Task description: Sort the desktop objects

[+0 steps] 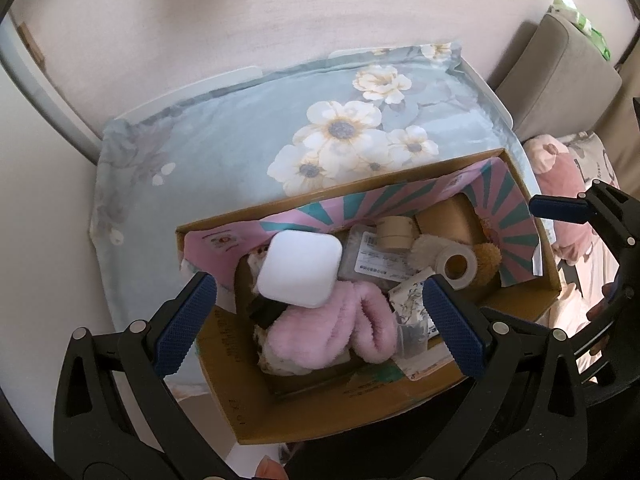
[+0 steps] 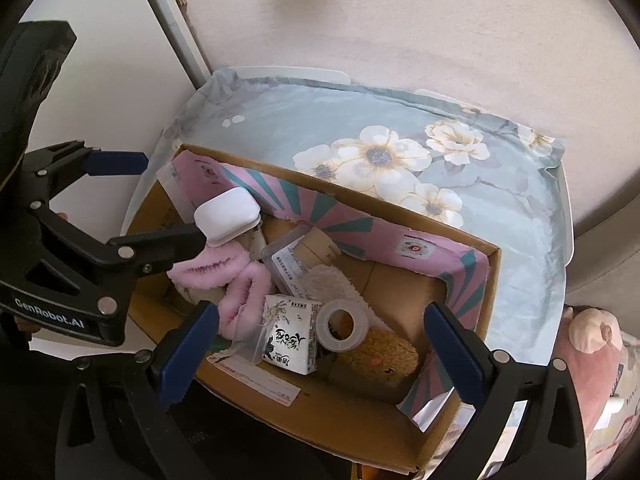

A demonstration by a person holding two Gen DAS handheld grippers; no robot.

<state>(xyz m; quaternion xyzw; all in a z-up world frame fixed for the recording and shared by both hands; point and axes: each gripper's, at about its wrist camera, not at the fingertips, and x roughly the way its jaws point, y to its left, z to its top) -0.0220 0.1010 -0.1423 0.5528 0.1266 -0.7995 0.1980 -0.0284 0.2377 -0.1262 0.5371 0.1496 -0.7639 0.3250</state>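
Left gripper [image 1: 320, 322]: black frame with blue ribbed pads, jaws spread wide and empty, hanging over the near left part of the box; in the right wrist view it comes in from the left [image 2: 172, 196], one finger near the white case.
Right gripper [image 2: 320, 350]: same black-and-blue build, jaws wide apart with nothing between them, poised over the near middle of the box.
Box: open brown cardboard box [image 1: 404, 408] lined with pink and teal striped paper, standing on the cloth-covered table; its near wall shows in the right wrist view [image 2: 360, 424].
White case: rounded square white plastic case [image 1: 300, 270] lying on top of the pile at the box's left end, tilted; from the right wrist it appears as a two-part clamshell [image 2: 228, 216].
Pink fluffy item: soft pink plush piece with looped lobes [image 1: 332, 332], just below the white case and partly under it.
Tape roll: white tape roll with brown core [image 2: 342, 326], lying flat on a yellow-brown plush toy [image 2: 384, 354].
Printed packet: small white carton with black lettering [image 2: 290, 336], just beside the tape roll, leaning.
Brown rolls: two tan paper-tape rolls [image 1: 400, 230] at the far side of the box.
Table cover: pale blue cloth with cream flowers [image 1: 224, 136], spread under the box.
Pink plush toy: lying off the table's right side [image 1: 560, 184].
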